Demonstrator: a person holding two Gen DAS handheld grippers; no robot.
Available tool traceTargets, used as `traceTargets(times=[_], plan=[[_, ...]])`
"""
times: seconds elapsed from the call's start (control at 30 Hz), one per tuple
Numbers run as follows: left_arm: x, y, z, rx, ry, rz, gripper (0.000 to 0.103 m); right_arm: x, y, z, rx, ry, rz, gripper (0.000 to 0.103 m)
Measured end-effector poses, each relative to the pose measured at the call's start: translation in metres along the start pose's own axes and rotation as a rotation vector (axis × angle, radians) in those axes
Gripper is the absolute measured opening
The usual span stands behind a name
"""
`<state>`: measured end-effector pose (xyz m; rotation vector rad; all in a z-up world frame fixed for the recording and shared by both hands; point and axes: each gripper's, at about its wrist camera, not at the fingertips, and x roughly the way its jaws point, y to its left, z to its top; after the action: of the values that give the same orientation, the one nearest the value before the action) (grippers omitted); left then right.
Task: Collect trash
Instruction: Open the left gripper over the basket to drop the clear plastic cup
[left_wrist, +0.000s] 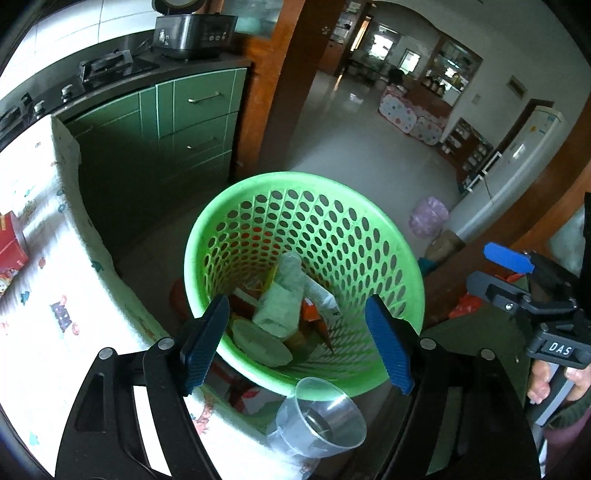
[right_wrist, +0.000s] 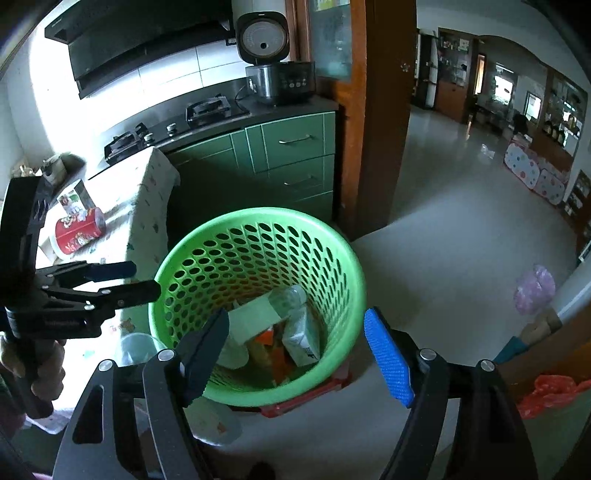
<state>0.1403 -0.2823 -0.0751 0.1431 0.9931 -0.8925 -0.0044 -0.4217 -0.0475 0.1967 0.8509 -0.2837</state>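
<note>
Where the two wrist views meet, a round green plastic basket with perforated walls (left_wrist: 376, 236) stands on the pale glossy tiled floor (left_wrist: 354, 147), tight against the edge of a table draped in a white quilted cloth with small printed figures (left_wrist: 55, 295). Its smooth rim flares outward; the walls are punched with rows of oval holes. Inside lies the collected trash: a pale green crumpled carton (left_wrist: 282, 306), a flat white round lid (left_wrist: 258, 341), orange wrappers and a clear bottle, all loosely heaped at the bottom. The left gripper (left_wrist: 297, 345) hangs over the near rim with its ribbed blue pads spread wide and nothing between them. The right gripper (right_wrist: 297, 356) is likewise spread wide and empty above the basket. A clear plastic cup (left_wrist: 321, 417), conical and thin-walled, lies tipped on its side at the table edge just below the basket's rim, touching neither gripper. A red cylindrical tin (right_wrist: 79, 230) lies on the cloth further back. Green cabinet fronts with metal handles (right_wrist: 291, 147) and a dark countertop carrying a gas hob close the far side; to the right the floor runs open into a further room.
</note>
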Motion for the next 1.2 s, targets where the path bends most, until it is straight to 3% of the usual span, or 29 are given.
traceTargets(times=[0.43,0.9,1.07,1.2], plan=[[-0.022,0.021,-0.007,-0.04,-0.024,0.032,0.075,0.002,0.029,-0.015,-0.08,0.031,0.054,0.073],[-0.05,0.056,-0.025,-0.099,-0.056,0.094,0.075,0.001,0.091,-0.052,-0.241,0.095,0.213,0.076],[-0.065,0.064,-0.033,-0.114,-0.074,0.119,0.075,0.005,0.115,-0.06,-0.309,0.105,0.265,0.067],[-0.08,0.077,-0.042,-0.144,-0.091,0.139,0.075,0.015,0.128,-0.059,-0.334,0.125,0.281,0.067]])
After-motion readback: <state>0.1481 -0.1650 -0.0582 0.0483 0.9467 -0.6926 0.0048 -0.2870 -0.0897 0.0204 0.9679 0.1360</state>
